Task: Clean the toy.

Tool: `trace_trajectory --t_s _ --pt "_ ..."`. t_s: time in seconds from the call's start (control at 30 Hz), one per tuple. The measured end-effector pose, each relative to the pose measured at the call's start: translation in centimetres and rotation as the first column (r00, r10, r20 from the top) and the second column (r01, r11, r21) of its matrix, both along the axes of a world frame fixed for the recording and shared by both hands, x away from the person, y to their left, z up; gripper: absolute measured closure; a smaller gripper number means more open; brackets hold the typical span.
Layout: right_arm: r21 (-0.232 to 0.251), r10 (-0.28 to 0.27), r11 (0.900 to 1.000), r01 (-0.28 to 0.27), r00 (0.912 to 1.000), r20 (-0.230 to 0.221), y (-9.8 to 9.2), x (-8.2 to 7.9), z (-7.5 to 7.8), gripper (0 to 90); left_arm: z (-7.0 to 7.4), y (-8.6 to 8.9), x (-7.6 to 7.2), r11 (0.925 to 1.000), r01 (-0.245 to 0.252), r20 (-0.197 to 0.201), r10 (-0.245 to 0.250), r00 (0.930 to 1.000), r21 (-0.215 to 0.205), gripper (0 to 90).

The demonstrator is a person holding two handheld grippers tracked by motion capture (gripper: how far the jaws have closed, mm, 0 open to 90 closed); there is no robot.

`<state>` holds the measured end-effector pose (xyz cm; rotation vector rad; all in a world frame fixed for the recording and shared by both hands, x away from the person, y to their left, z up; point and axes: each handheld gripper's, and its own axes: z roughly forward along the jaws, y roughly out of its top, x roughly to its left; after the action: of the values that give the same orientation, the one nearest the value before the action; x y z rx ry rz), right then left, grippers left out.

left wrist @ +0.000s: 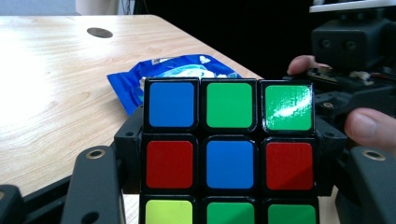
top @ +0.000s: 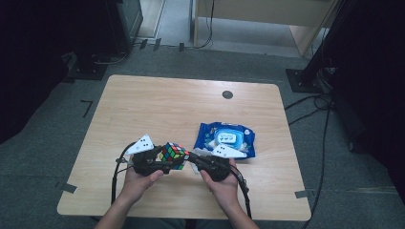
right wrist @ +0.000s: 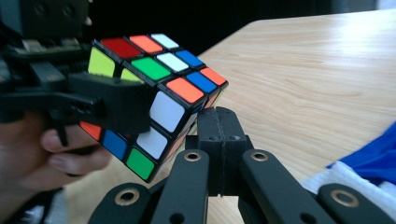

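A scrambled colour cube [top: 173,155] is held just above the wooden table [top: 157,109] near its front edge. My left gripper [top: 161,161] is shut on it, one jaw on each side of the cube [left wrist: 229,163], whose blue, green and red stickers face the left gripper view. My right gripper [top: 195,161] comes in from the right with its two jaws pressed together and nothing between them. In the right gripper view its shut tips [right wrist: 219,128] sit right against the lower edge of the tilted cube [right wrist: 154,98], under a white-stickered face.
A blue pack of wet wipes [top: 225,138] lies flat just behind the right hand; its corner [right wrist: 373,158] lies beside a white tissue [right wrist: 345,179]. A dark round grommet [top: 227,94] sits near the table's far edge. Cables trail off the front.
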<state>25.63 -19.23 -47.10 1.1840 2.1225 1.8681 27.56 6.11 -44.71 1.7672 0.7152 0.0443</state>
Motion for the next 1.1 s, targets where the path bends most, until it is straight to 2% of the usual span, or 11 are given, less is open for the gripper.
trace_trajectory --t_s 0.17,0.3,0.43,0.5,0.57,0.67,0.73,0.87,1.03,1.1 --pt "0.005 -0.008 1.000 0.008 0.9999 0.013 -0.2 -0.2 0.3 90.0 0.0 -0.1 0.0 0.9995 0.028 -0.027 -0.029 0.9992 -0.017 34.1" --pt "0.006 -0.016 1.000 0.016 0.9993 0.035 -0.3 -0.5 0.7 90.0 0.1 -0.4 -0.1 0.9986 0.053 -0.041 -0.053 0.9977 -0.011 33.9" --pt "0.007 -0.007 1.000 0.006 0.9974 0.072 -0.3 -0.8 1.4 90.0 0.0 -0.9 -0.4 0.9975 0.063 -0.027 -0.062 0.9977 0.033 34.0" --pt "-0.017 -0.008 1.000 0.009 0.9962 0.086 -0.2 -0.9 1.5 90.0 0.0 -0.9 -0.4 0.9975 0.062 -0.019 -0.061 0.9980 0.035 34.0" --pt "-0.014 0.000 1.000 0.001 0.9961 0.088 -0.2 -0.8 1.4 90.0 0.1 -0.9 -0.4 0.9980 0.047 -0.011 -0.046 0.9989 0.043 34.0" --pt "-0.034 -0.048 0.998 0.052 0.9930 0.108 -0.3 -0.9 1.5 75.6 0.1 -0.6 -0.3 0.9995 0.011 -0.010 -0.010 0.9999 0.029 34.1" --pt "-0.039 -0.060 0.997 0.065 0.9922 0.109 -0.4 -1.0 1.3 70.7 0.2 -0.3 -0.1 0.9992 -0.032 -0.011 0.032 0.9994 0.024 34.1" --pt "-0.063 -0.028 0.997 0.034 0.9950 0.096 0.3 -1.1 0.4 61.9 0.4 0.7 0.3 0.9930 -0.118 -0.021 0.118 0.9928 -0.002 34.1" --pt "-0.124 -0.002 0.992 0.018 0.9923 0.124 1.8 -1.7 0.2 43.3 0.4 1.0 0.4 0.9885 -0.151 -0.033 0.151 0.9879 -0.005 34.1" --pt "-0.129 0.007 0.992 0.010 0.9910 0.133 2.6 -2.0 0.5 37.5 0.3 0.8 0.2 0.9869 -0.161 -0.031 0.161 0.9864 0.002 34.0"
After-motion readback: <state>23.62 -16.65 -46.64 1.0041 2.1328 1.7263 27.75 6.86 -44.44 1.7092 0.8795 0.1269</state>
